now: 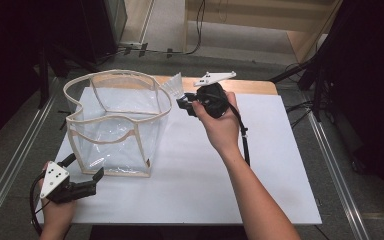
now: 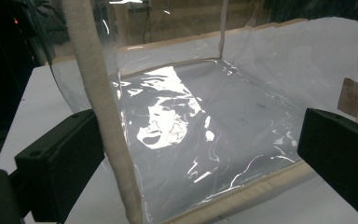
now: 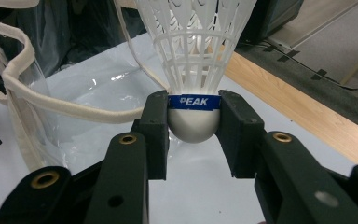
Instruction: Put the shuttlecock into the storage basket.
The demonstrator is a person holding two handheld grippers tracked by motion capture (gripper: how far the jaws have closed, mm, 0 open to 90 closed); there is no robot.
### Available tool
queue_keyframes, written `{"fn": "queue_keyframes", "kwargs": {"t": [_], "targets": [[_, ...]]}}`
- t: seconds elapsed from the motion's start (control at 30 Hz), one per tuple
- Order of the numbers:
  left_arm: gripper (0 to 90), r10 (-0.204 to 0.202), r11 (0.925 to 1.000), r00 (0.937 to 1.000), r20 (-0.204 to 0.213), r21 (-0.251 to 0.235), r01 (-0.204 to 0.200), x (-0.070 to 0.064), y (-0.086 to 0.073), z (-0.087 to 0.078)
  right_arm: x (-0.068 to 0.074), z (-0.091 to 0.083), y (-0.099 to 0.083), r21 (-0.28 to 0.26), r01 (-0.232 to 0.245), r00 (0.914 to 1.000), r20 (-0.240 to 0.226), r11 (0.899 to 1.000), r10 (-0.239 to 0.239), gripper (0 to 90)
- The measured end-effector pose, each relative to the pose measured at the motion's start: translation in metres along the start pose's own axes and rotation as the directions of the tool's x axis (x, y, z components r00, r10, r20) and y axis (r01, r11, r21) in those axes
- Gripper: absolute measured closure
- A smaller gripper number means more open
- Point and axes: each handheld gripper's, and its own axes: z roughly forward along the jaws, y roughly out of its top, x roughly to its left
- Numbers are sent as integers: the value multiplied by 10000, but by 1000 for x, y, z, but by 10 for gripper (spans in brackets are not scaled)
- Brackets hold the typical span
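white plastic shuttlecock [image 3: 193,70] clamped by its cork in right gripper [image 1: 186,104], raised just beside clear vinyl bag with cream trim [image 1: 115,122]; left gripper [image 1: 86,176] open astride bag's near corner; judged carrying step; next: lift over rim, release inside.

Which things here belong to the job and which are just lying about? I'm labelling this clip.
In use: shuttlecock, clamped in the right gripper; clear bag, with the open left gripper at its corner.

Lying about: floor cables.
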Motion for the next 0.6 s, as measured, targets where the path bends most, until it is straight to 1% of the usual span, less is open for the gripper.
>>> {"fn": "queue_keyframes", "kwargs": {"t": [0.07, 0.13, 0.27, 0.6], "targets": [[10, -3, 10000, 10000, 2, 0, 3, 0, 0, 0, 2, 0, 2, -21, -29, 10000, -34, 10000, 29, 632], [11, -1, 10000, 10000, 2, 1, 1, 0, 0, 0, 3, 0, 3, -91, 71, 10000, -43, 9999, -72, 632], [10, -2, 10000, 10000, 7, 0, 2, 0, 0, 0, 6, 2, 7, -100, 79, 9999, -126, 9999, -80, 632], [11, 2, 10000, 10000, 14, 10, -2, 0, 0, 0, 16, 9, 12, -138, 149, 9994, -310, 9998, -154, 632]]}}
